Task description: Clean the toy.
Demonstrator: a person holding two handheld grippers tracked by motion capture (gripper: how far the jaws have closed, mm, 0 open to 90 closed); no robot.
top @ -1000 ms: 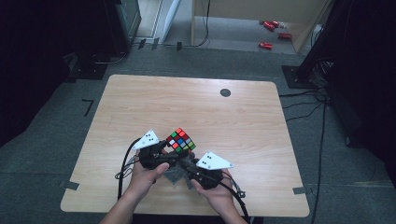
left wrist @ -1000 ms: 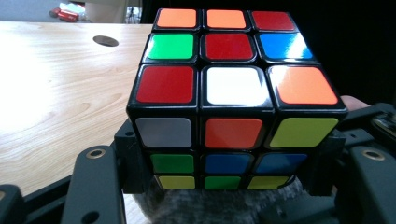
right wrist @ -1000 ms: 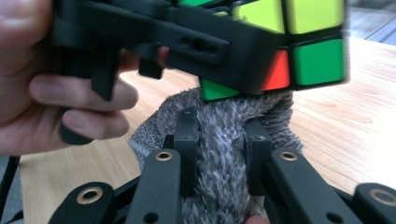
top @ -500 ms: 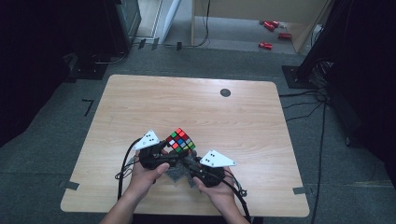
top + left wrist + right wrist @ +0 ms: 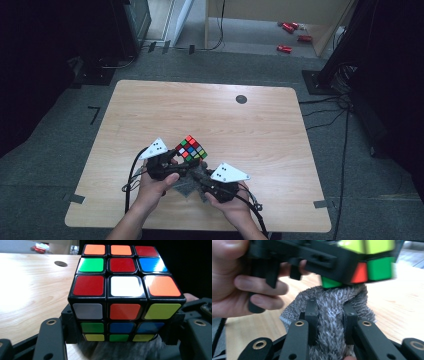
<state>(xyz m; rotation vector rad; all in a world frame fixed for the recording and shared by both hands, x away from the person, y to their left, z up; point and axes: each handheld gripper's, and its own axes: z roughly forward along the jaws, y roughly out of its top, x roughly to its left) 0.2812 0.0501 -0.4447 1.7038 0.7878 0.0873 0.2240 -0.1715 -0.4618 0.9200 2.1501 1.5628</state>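
A scrambled colour cube (image 5: 191, 148) (image 5: 125, 290) is held just above the wooden table (image 5: 210, 120) near its front edge. My left gripper (image 5: 176, 161) (image 5: 122, 330) is shut on the cube, one jaw on each side of its lower layers. My right gripper (image 5: 200, 180) (image 5: 329, 322) is shut on a grey fuzzy cloth (image 5: 187, 184) (image 5: 329, 310), whose bunched top touches the underside of the cube (image 5: 367, 267). In the right gripper view the left hand (image 5: 242, 282) and its gripper sit close above the cloth.
A small dark round hole (image 5: 241, 99) (image 5: 61, 263) lies in the table's far side. Cables trail from both grippers over the front edge. Red objects (image 5: 290, 30) lie on the floor beyond the table, with dark equipment at both sides.
Both hands have stayed in nearly the same place; the right gripper and cloth have shifted slightly under the cube.
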